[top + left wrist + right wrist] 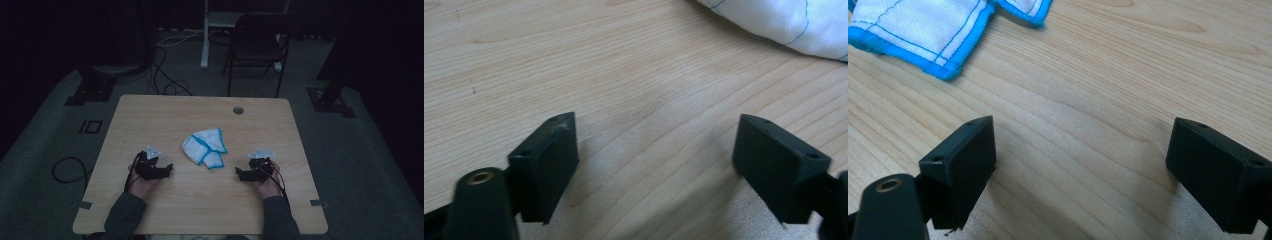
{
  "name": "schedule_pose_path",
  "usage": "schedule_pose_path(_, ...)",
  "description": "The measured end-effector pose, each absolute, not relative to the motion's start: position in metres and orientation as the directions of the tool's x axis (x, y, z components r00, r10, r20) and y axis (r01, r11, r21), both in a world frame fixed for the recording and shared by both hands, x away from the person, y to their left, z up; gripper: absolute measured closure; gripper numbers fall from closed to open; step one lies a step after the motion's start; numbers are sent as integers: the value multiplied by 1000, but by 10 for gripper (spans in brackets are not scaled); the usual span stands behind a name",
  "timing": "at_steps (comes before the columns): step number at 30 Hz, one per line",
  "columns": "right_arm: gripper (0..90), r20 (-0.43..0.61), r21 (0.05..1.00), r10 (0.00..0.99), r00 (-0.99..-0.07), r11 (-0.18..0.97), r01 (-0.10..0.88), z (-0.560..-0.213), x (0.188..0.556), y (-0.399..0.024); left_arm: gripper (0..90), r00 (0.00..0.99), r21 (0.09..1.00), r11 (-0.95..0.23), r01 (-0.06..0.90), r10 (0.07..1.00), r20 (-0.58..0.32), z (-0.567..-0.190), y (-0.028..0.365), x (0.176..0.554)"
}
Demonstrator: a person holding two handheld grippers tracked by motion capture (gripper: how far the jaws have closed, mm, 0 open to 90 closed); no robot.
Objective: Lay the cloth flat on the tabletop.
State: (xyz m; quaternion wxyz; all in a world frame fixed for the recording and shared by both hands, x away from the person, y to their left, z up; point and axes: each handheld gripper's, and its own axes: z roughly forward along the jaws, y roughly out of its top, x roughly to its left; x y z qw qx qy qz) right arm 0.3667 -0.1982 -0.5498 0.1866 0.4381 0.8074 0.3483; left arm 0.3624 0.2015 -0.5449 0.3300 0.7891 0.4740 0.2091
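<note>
Light wooden table (200, 200) in a dark room, grey carpet, folding chair (257, 45) behind; white cloth with blue edging (205, 147) crumpled at table centre, between left gripper (167, 169) and right gripper (241, 173); both grippers' jaws spread apart, empty, near cloth without touching.

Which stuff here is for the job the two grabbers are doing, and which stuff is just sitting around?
For the job:
white cloth with blue edging, crumpled on the table
left gripper, open
right gripper, open

Just lying about:
folding chair behind the table
cables on the floor
small round hole cover in the tabletop
</note>
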Motion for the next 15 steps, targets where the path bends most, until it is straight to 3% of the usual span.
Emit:
schedule_pose_path(6,127,2,727,838,-546,373,576,-550,366,-197,241,462,725,-327,605,887,15,-545,202,362)
schedule_pose_path(15,141,3,728,842,-540,368,578,-550,365,-197,404,456,715,-326,618,890,11,-541,201,360)
